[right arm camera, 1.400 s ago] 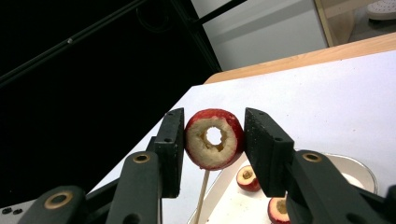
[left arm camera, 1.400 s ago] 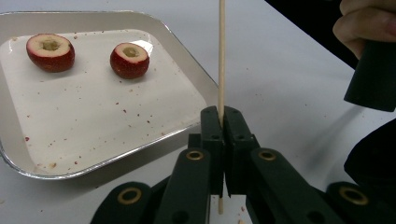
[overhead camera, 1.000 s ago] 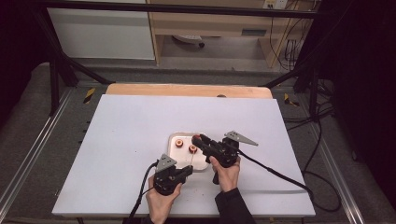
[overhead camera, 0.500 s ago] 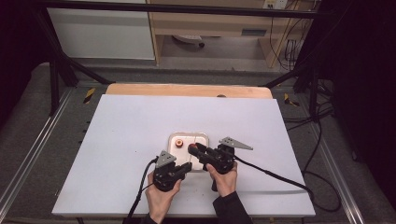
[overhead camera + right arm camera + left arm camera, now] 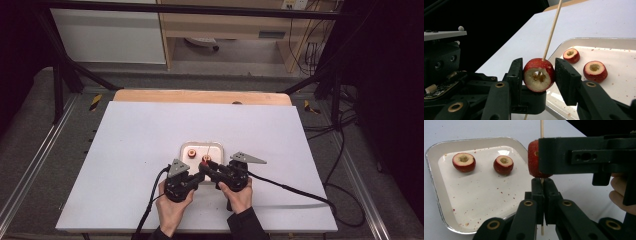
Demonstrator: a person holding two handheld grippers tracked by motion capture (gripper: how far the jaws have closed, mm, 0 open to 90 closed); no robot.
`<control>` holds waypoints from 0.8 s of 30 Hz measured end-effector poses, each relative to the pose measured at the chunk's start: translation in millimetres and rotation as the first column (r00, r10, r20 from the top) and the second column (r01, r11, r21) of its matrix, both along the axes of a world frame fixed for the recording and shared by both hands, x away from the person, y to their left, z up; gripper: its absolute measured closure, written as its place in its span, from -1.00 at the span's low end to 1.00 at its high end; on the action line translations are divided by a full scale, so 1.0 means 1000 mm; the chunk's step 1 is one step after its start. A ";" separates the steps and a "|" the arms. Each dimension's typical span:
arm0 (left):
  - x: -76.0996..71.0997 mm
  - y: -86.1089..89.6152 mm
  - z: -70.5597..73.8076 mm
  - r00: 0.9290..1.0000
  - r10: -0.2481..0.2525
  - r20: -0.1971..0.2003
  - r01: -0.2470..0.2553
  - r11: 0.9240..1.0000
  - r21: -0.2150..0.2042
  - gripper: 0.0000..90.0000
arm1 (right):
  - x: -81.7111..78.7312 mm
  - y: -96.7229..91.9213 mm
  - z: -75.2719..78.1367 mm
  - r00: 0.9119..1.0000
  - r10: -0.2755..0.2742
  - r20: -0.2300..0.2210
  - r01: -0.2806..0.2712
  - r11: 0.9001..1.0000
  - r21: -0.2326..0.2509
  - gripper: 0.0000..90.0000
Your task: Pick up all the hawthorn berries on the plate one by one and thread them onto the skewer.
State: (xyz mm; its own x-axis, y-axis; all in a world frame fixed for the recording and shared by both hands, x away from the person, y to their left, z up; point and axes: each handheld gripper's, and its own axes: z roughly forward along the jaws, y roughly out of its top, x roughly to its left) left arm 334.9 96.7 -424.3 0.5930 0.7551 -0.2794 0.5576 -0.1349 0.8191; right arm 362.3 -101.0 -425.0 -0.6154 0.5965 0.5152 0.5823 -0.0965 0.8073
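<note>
Right gripper (image 5: 207,166) nearer the left gripper (image 5: 199,176), fruit (image 5: 539,74) now on skewer (image 5: 551,32).

We are looking down on a white worktop (image 5: 150,150) whose far edge is showing a strip of bare wood (image 5: 200,96). Grey carpet (image 5: 30,125) is lying around it, and metal rails (image 5: 35,165) are running along both sides. Beyond, a white cabinet (image 5: 110,35) is standing beside a pale wooden shelf unit (image 5: 235,30). Black cables (image 5: 345,150) are trailing over the floor at the right, where the room is falling into darkness.
</note>
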 end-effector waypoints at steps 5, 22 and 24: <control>-0.002 0.005 -0.002 1.000 -0.004 0.004 0.004 0.999 0.032 0.96 | 0.001 -0.004 0.004 0.999 0.007 0.032 -0.006 0.999 -0.036 0.03; -0.014 0.037 -0.005 0.999 -0.026 0.033 0.022 0.992 0.125 0.96 | 0.025 -0.024 0.014 0.998 0.064 0.016 -0.055 0.942 -0.331 -0.78; -0.015 0.039 -0.005 0.999 -0.031 0.035 0.026 0.992 0.125 0.96 | 0.028 -0.026 0.015 0.998 0.067 0.008 -0.060 0.932 -0.359 -0.79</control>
